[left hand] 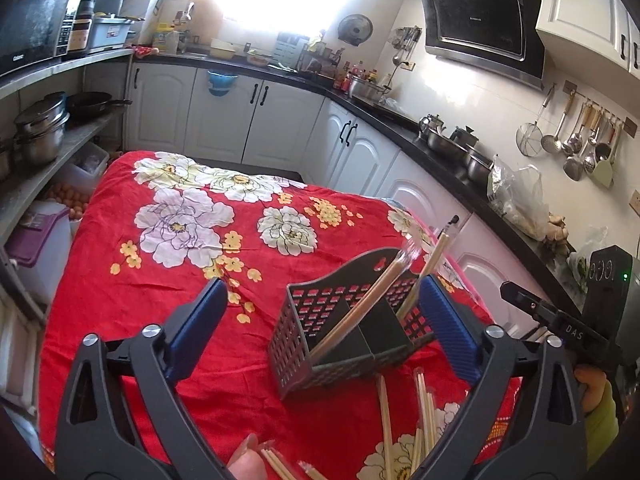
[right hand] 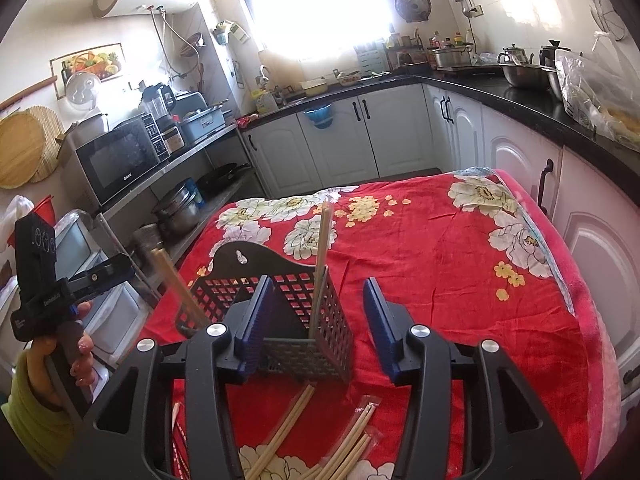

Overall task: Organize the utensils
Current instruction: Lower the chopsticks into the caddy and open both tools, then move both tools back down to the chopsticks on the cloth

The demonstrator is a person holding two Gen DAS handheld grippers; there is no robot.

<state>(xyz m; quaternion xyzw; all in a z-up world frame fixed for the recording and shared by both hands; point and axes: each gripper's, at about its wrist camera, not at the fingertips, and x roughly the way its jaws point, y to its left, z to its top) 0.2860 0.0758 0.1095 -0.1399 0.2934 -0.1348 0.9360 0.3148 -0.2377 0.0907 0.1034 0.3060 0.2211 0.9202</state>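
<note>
A dark grey perforated utensil basket [left hand: 320,364] stands on the red flowered cloth [left hand: 160,264]. Wooden chopsticks [left hand: 380,296] lean out of its compartments. My left gripper [left hand: 322,286] is open wide just before the basket, its right pad close to the basket's right side and pressing nothing. In the right wrist view my right gripper [right hand: 317,282] is open, with the basket [right hand: 340,320] and an upright chopstick [right hand: 322,256] seen between its pads, untouched. More chopsticks [right hand: 176,280] lean out to the left. Several loose chopsticks [right hand: 288,432] lie on the cloth in front of the basket, some in clear wrappers [right hand: 360,412].
A person's hand [right hand: 80,352] in a green sleeve holds the other gripper's handle. White cabinets [left hand: 288,120] under a black counter run behind and to the right. A shelf with a microwave [right hand: 116,160] and pots [left hand: 40,132] stands to the left. The cloth drops off at the table's right edge [right hand: 576,280].
</note>
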